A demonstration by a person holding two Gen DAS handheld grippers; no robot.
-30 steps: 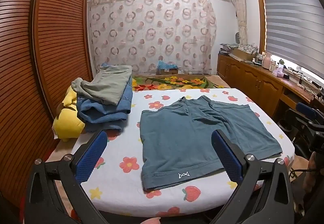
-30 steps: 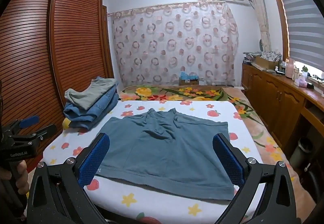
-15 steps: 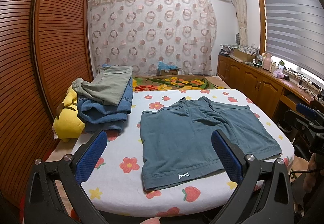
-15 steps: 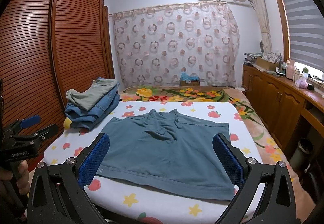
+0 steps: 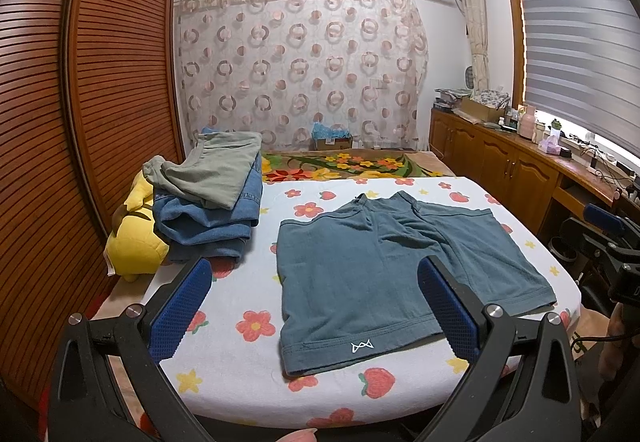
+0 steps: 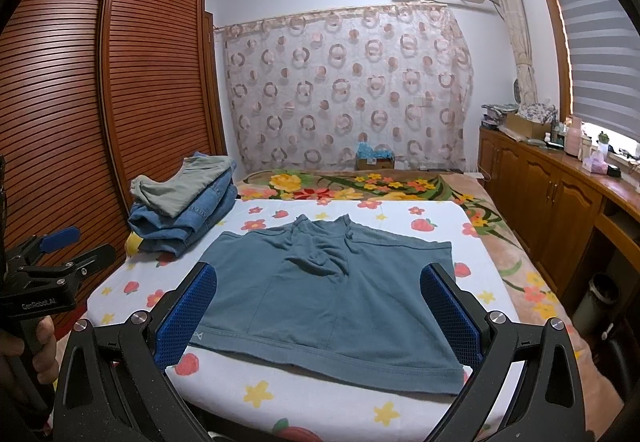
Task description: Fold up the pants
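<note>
On the floral bed (image 5: 240, 358), teal shorts (image 5: 384, 274) lie flat, seemingly creased; both jaws gape empty.

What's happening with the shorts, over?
Left gripper open, right gripper open, both holding nothing. Teal shorts flat on the bed, unfolded. Clothes pile sits apart, not blocking.

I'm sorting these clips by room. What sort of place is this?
Most likely a home bedroom: a bed with a flowered sheet, a slatted wooden wardrobe beside it, and a curtain on the far wall. Teal shorts lie spread on the bed.
</note>
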